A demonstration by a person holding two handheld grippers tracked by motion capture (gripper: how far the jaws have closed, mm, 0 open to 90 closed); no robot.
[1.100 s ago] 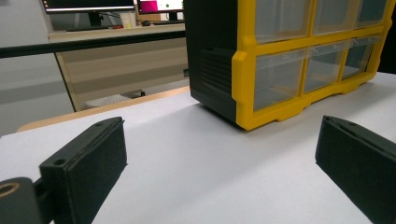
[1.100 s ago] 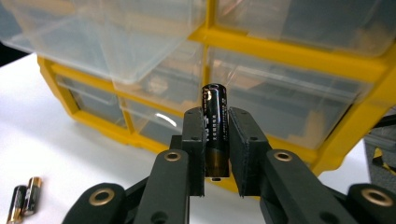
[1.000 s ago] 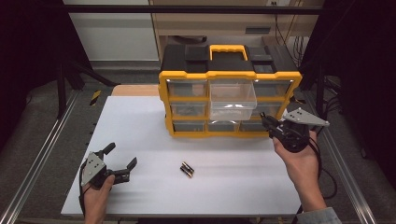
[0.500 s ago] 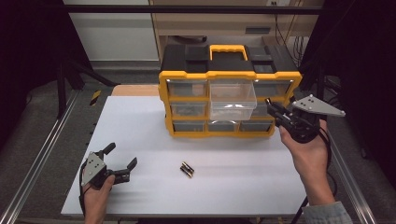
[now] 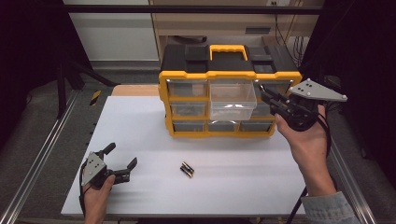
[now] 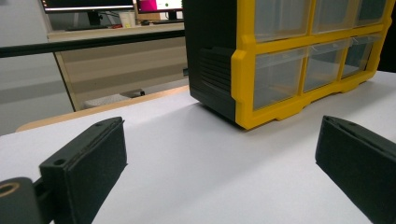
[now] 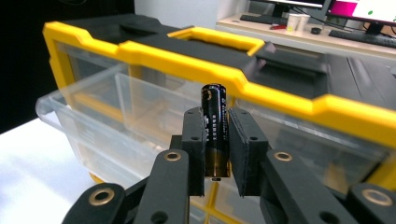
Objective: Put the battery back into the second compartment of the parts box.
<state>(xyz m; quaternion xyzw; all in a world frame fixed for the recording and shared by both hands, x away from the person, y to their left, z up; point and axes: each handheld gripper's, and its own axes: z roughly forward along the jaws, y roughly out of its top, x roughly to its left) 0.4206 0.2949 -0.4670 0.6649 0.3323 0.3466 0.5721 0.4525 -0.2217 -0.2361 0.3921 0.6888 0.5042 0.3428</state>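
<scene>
Battery carried toward the open drawer

Our right gripper (image 7: 217,154) pinched one battery (image 7: 215,128) upright, just right of the pulled-out drawer (image 5: 232,100); we judged a narrow pinch could let it tip and drop outside.

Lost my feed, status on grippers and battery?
Right gripper shut on black cylindrical battery, beside open clear plastic drawer. Left gripper open, on table. Nothing blocking drawer.

Black hand-held gripper (image 5: 273,100), grey three-cornered plate, brass-ringed screws; denim sleeve (image 5: 329,209).
</scene>
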